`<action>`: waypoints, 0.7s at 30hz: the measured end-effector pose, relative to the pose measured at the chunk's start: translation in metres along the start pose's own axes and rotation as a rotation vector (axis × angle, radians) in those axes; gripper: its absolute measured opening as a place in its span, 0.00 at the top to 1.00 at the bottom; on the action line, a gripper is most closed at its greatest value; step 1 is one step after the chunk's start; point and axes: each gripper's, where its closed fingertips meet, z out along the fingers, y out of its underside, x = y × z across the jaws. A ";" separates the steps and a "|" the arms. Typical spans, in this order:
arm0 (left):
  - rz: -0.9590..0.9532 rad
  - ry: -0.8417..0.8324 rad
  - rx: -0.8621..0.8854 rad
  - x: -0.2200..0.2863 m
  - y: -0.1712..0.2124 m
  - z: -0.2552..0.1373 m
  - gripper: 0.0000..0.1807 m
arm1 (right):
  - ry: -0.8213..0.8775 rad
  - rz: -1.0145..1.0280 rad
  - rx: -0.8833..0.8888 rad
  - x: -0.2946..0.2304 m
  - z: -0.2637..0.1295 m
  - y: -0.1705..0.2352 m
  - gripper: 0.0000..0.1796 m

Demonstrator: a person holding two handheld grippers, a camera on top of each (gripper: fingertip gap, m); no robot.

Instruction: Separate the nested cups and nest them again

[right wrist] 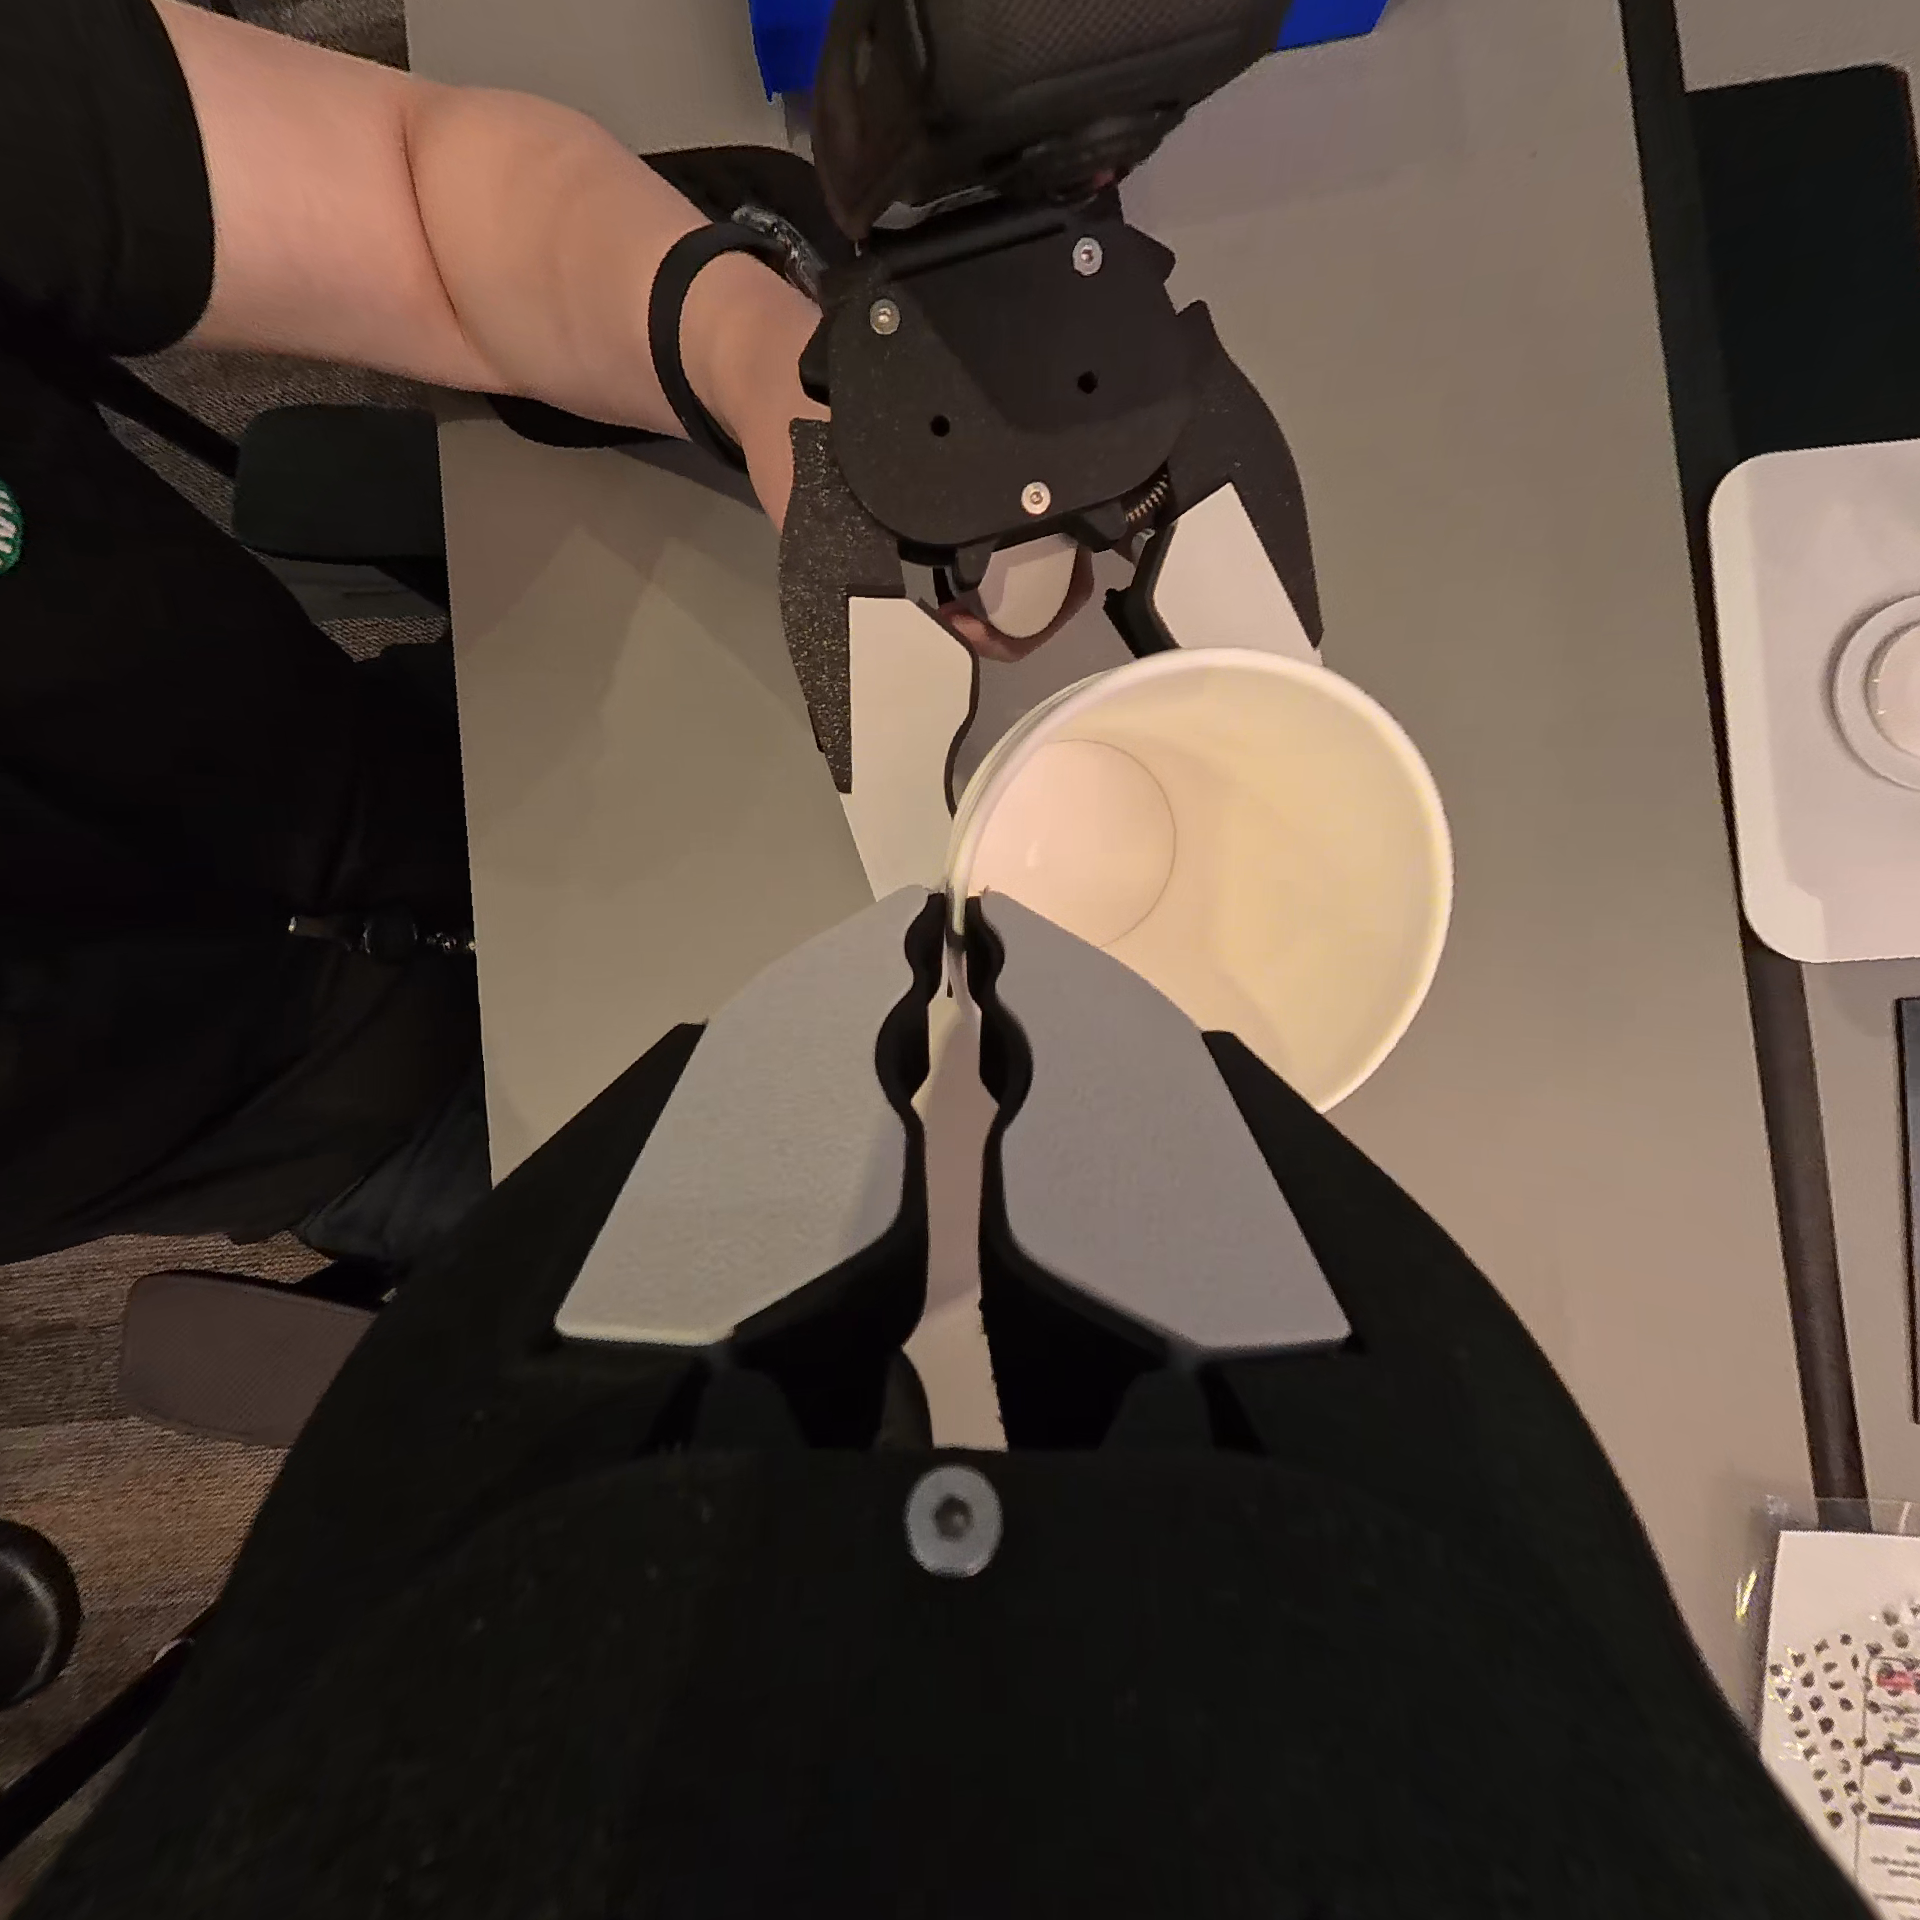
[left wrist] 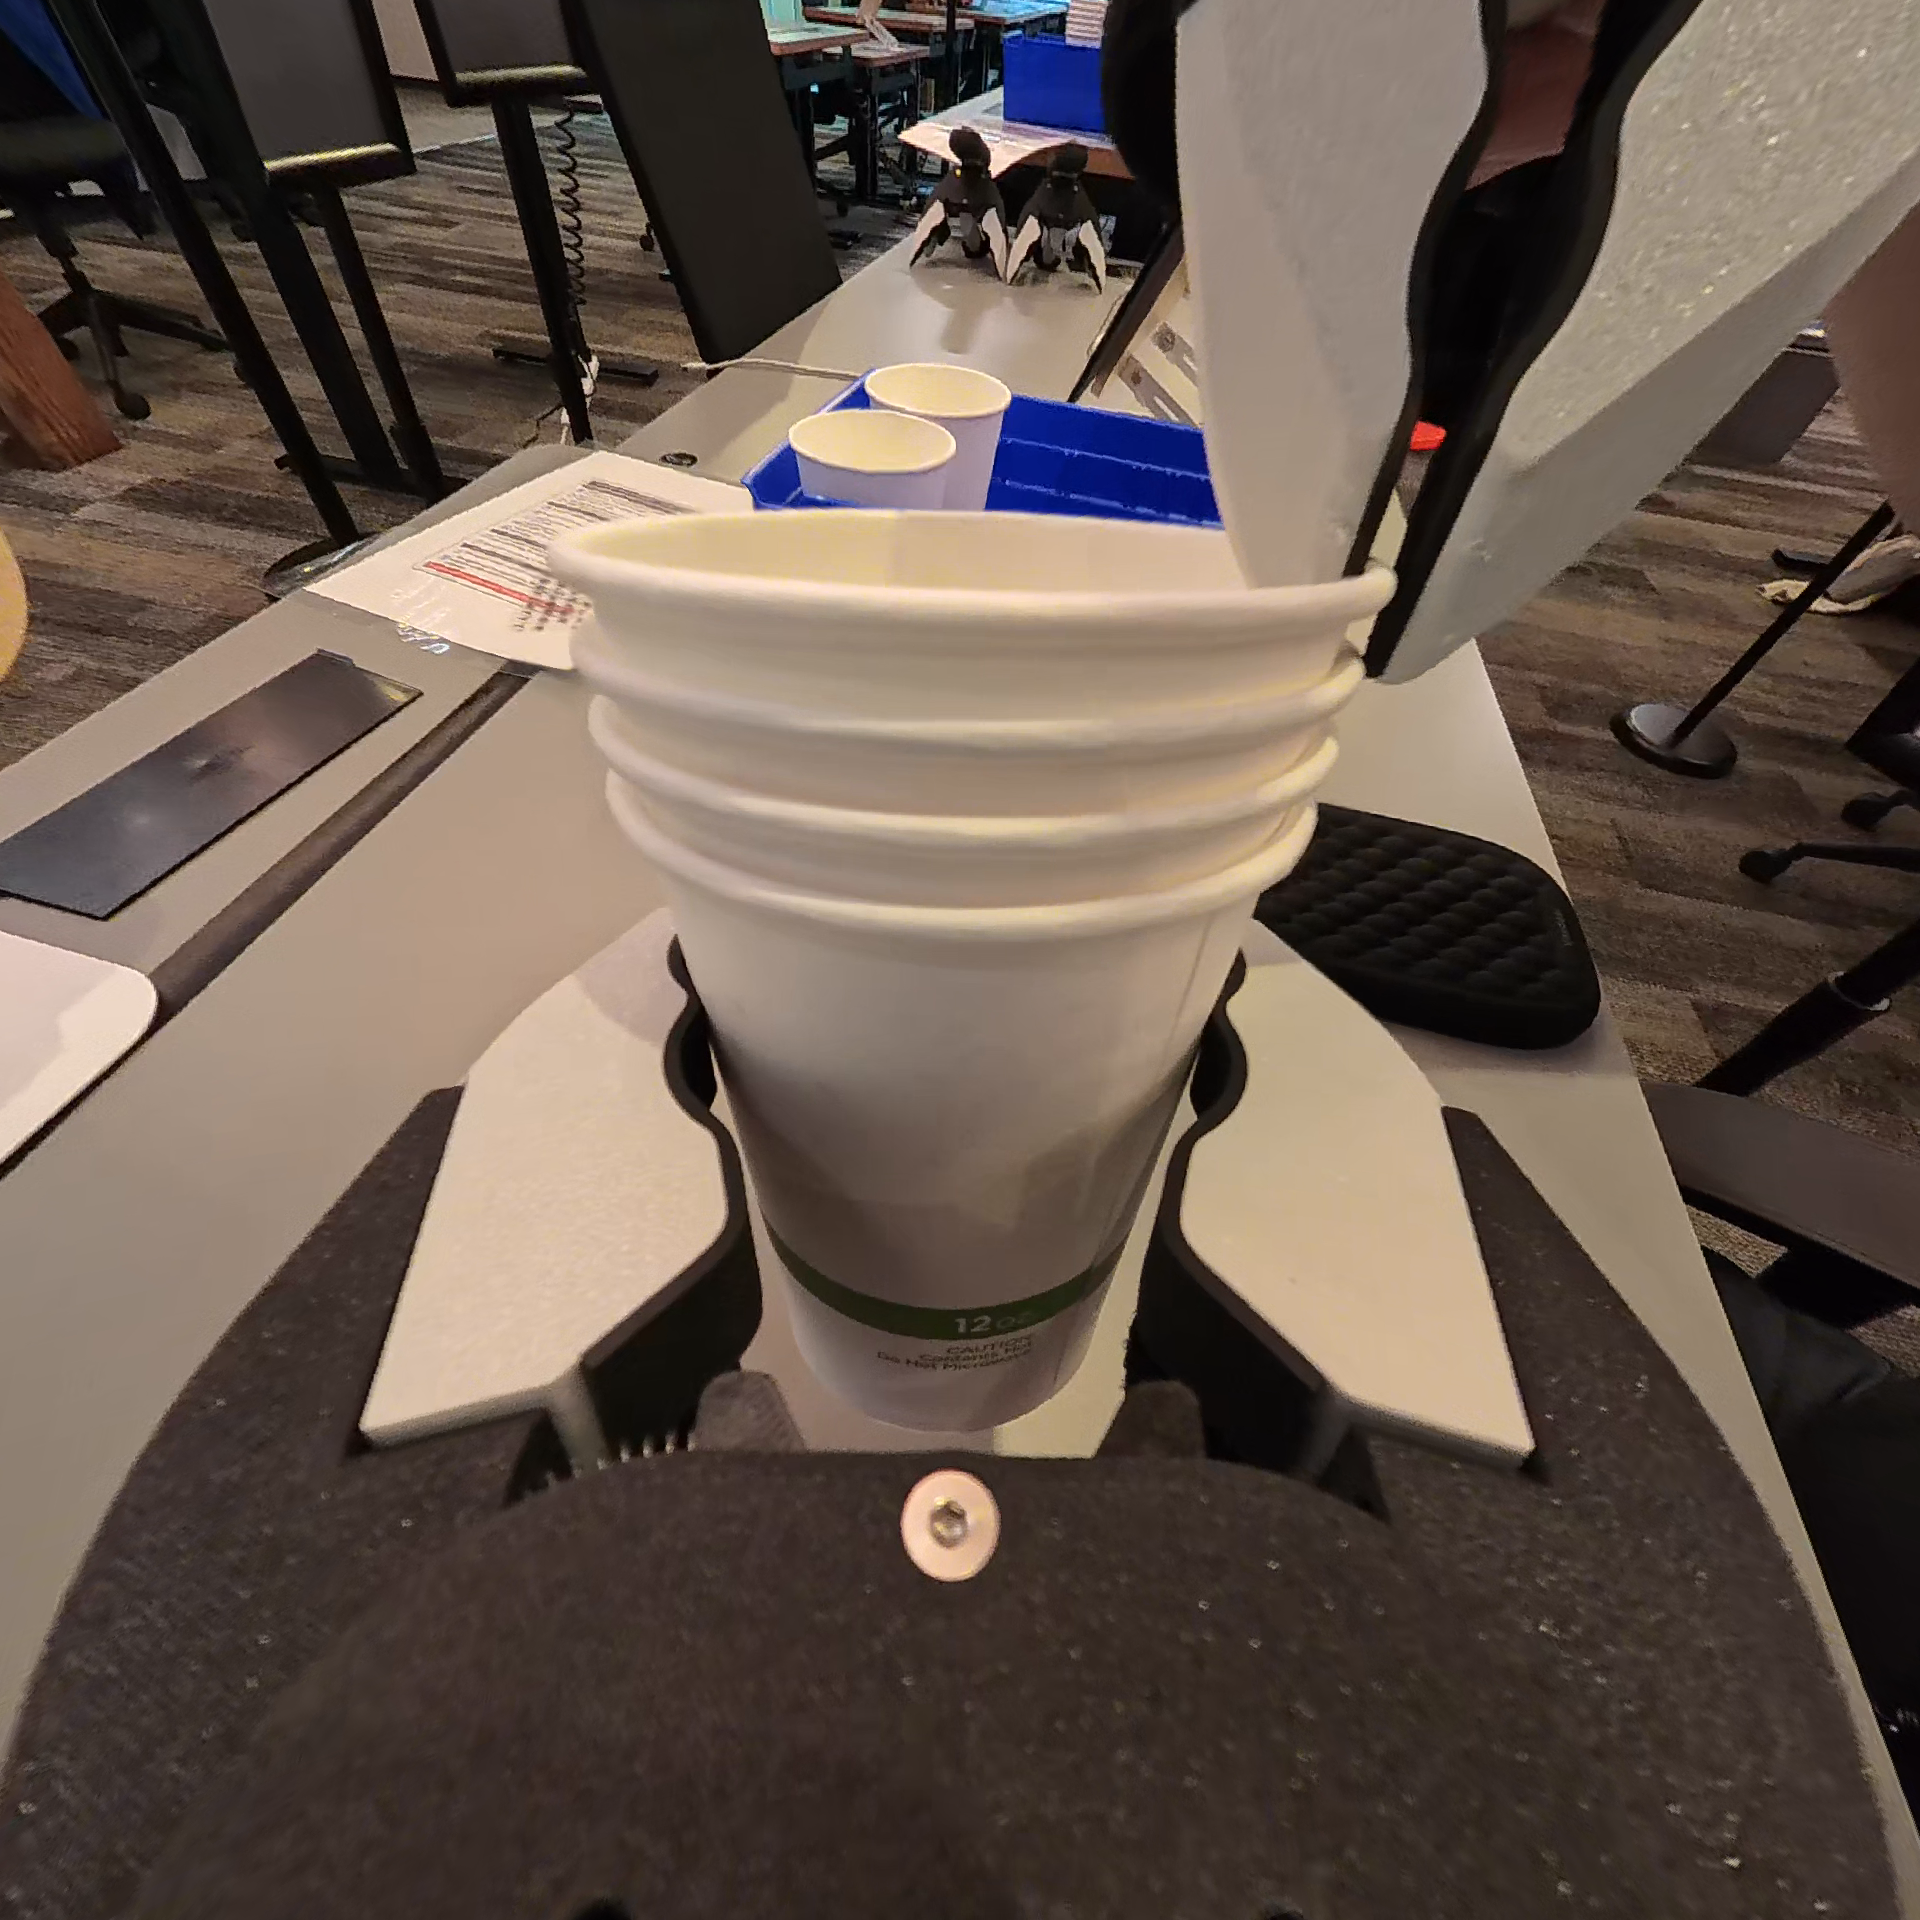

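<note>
In the centre of the left wrist view, the left gripper [left wrist: 956, 1101] clamps the upright stack of nested white paper cups [left wrist: 961, 997] low on its body, while the right gripper [left wrist: 1371, 613] (entering from the upper right) pinches only the topmost cup's rim [right wrist: 954, 914], the stack's long axis running vertically beneath it.

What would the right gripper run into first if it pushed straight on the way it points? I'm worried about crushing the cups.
The right gripper already pinches the top cup's rim; going on, it would likely drive down along the nested cups toward the table.
</note>
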 end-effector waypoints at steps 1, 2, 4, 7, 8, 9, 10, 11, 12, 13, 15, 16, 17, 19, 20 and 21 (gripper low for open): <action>-0.003 0.001 0.003 0.000 -0.001 -0.001 0.50 | 0.003 -0.002 0.002 0.000 -0.001 -0.001 0.98; -0.004 -0.001 0.006 -0.001 -0.002 -0.002 0.50 | 0.006 -0.003 0.003 0.001 -0.001 -0.003 0.98; -0.001 -0.009 0.008 -0.002 -0.003 -0.003 0.50 | 0.013 -0.004 -0.003 0.002 -0.001 -0.005 0.98; -0.007 -0.010 0.012 -0.003 -0.004 -0.004 0.50 | 0.015 -0.007 -0.017 0.002 -0.002 -0.006 0.98; -0.010 -0.012 0.012 -0.004 -0.004 -0.005 0.50 | 0.015 -0.005 -0.022 0.003 -0.002 -0.006 0.98; -0.009 -0.012 0.008 -0.004 -0.004 -0.005 0.49 | 0.013 -0.003 -0.026 0.003 -0.002 -0.006 0.98; -0.004 -0.014 0.005 -0.004 -0.004 -0.005 0.49 | 0.005 -0.001 -0.034 0.003 -0.001 -0.006 0.98; 0.000 -0.018 0.003 -0.004 -0.004 -0.005 0.50 | 0.000 0.004 -0.040 0.002 -0.001 -0.006 0.98; -0.002 -0.019 0.004 -0.005 -0.004 -0.006 0.50 | -0.001 0.007 -0.040 0.003 -0.001 -0.007 0.98; -0.007 -0.017 0.007 -0.005 -0.004 -0.006 0.50 | -0.003 0.010 -0.035 0.003 -0.001 -0.007 0.98; -0.011 -0.020 0.010 -0.007 -0.005 -0.007 0.49 | 0.002 0.012 -0.031 0.005 -0.002 -0.009 0.98; -0.009 -0.022 0.010 -0.008 -0.005 -0.008 0.50 | 0.003 0.008 -0.032 0.005 -0.001 -0.010 0.98; -0.007 -0.025 0.009 -0.009 -0.005 -0.008 0.50 | 0.002 0.007 -0.034 0.006 -0.001 -0.010 0.98; -0.005 -0.028 0.007 -0.010 -0.005 -0.009 0.49 | -0.001 0.012 -0.035 0.006 -0.001 -0.011 0.98; -0.007 -0.027 0.010 -0.010 -0.005 -0.010 0.50 | -0.002 0.013 -0.029 0.006 -0.001 -0.012 0.98; -0.010 -0.027 0.013 -0.010 -0.006 -0.010 0.50 | 0.000 0.015 -0.022 0.007 -0.002 -0.013 0.98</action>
